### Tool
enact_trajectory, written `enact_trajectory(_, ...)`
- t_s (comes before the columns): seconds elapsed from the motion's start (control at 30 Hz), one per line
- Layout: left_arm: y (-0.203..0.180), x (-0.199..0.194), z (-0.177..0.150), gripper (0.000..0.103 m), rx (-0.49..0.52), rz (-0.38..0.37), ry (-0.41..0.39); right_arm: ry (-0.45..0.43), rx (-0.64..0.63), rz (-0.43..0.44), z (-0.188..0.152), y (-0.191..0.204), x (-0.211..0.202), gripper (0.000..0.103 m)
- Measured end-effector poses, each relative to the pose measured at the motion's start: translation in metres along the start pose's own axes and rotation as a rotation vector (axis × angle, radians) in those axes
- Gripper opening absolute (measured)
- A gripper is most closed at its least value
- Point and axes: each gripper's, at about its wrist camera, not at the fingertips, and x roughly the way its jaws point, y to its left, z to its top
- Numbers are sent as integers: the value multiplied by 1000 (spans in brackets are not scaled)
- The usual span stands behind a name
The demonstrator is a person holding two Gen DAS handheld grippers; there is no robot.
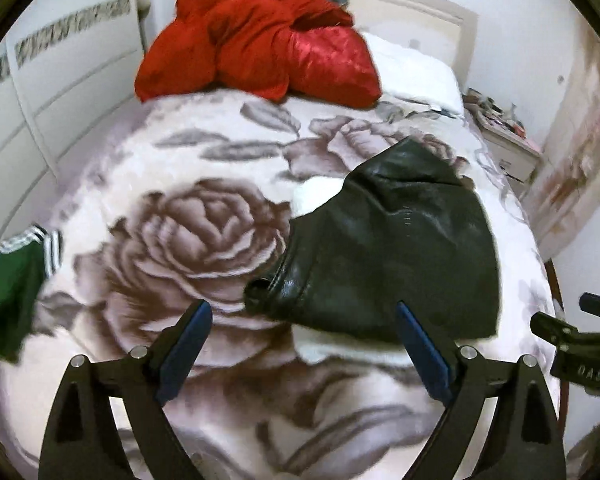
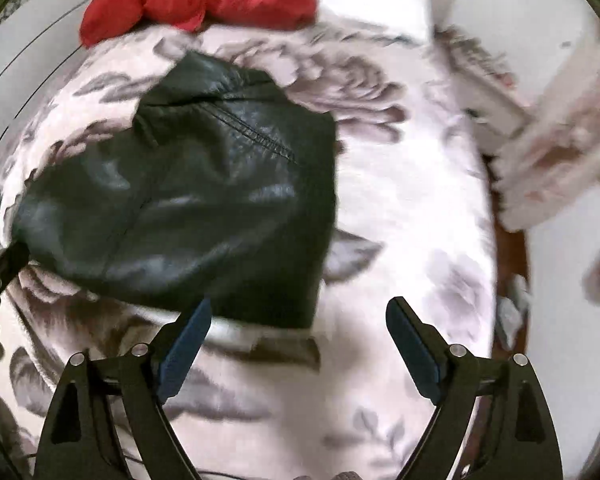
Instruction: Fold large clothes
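Observation:
A black leather garment (image 1: 396,248) lies folded in a compact bundle on the rose-patterned bedspread (image 1: 188,232). My left gripper (image 1: 304,308) hovers just in front of its near edge, jaws wide apart, nothing between the blue pads. In the right wrist view the same black garment (image 2: 188,200) fills the left half, and my right gripper (image 2: 300,304) hangs open above its near right corner, pads clear of the leather. The right gripper's body (image 1: 572,344) shows at the right edge of the left wrist view.
A crumpled red garment (image 1: 256,36) is heaped at the head of the bed. A green garment with white stripes (image 1: 16,280) lies at the bed's left edge. White drawers (image 1: 60,92) stand left; a cluttered nightstand (image 1: 504,136) stands right.

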Motion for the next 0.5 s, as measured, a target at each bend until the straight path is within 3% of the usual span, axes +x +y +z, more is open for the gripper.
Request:
enact_trajectory(0.2,-1,-82,2,94,80,-4,-8,-47,115,-51,-59,7,-123,93)
enact_trajectory(0.5,5,-238,-3,94,98,-39,-61,-149,225,-80,-119,2,-309,93)
